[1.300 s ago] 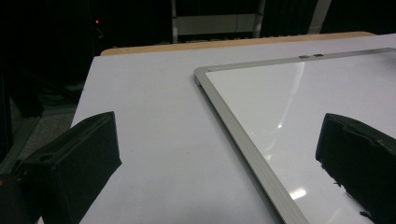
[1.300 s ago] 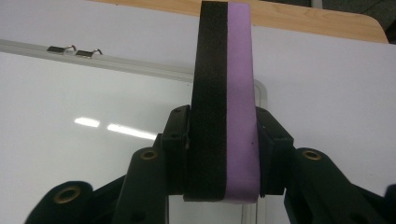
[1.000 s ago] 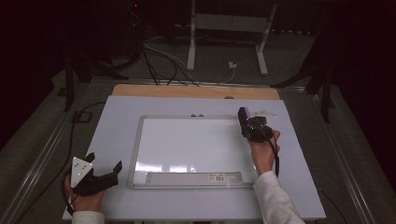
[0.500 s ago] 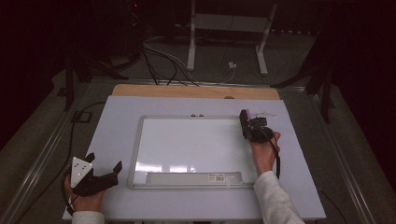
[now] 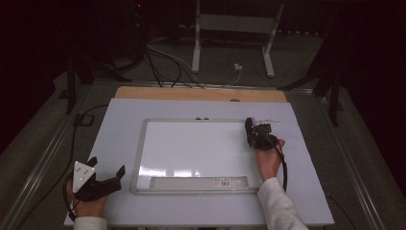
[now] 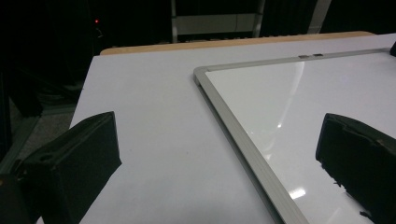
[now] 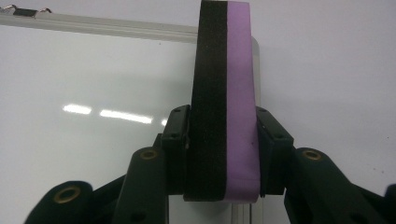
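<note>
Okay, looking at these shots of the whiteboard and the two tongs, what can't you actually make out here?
- Label on the whiteboard's bottom tray: text too small, high view.
- Eraser held in the right tongs: whether its far end touches the board, right gripper view.
- Left tongs: jaw bases cut off by the frame edge, left gripper view.
- Room behind the table: too dark.

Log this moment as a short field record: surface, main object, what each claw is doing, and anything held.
surface: white table
main object: whiteboard, flat, silver frame, wiped surface blank
left claw: open, empty, beside the board's near-left corner
right claw: shut on eraser, at the board's right edge
eraser: black felt layer and purple layer, held on edge
</note>
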Demonstrator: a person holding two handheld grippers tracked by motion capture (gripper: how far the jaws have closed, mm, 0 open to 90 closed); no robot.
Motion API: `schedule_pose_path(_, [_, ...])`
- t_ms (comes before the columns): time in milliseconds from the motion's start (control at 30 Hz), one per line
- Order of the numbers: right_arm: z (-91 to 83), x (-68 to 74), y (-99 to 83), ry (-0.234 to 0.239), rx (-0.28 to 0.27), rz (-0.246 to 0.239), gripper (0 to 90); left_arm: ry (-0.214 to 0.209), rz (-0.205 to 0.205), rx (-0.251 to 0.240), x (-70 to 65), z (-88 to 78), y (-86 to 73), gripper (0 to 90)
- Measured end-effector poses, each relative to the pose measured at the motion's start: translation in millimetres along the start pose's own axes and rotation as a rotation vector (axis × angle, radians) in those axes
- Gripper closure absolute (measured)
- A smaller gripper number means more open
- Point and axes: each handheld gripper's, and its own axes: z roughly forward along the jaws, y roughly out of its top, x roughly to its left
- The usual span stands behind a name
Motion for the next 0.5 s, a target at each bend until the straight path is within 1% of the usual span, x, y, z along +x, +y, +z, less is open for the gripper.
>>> schedule_pose_path(100, [0.6,1.5,0.1,-0.006,-0.004,0.009,62.9,0.0,0.0,-0.001,-0.2,0.0,0.1,0.6])
schedule_pose_path(233, [1.0,5.8,-0.1,-0.022,-0.005,0.006,62.7,0.0,0.001,0.0,-0.2,0.2,0.1,0.6])
schedule_pose_path(367, [1.0,4.3,-0.1,-0.012,-0.006,0.012,62.0,0.0,0.0,0.0,0.0,0.4,0.1,0.6])
schedule_pose_path(400, [1.1,3.1,-0.1,-0.002,-0.005,0.014,60.8,0.0,0.0,-0.001,-0.1,0.4,0.2,0.6])
schedule_pose_path(500, [0.9,-1.1,-0.5,0.036,-0.012,0.043,49.7,0.0,-0.001,-0.002,0.2,0.1,0.2,0.6])
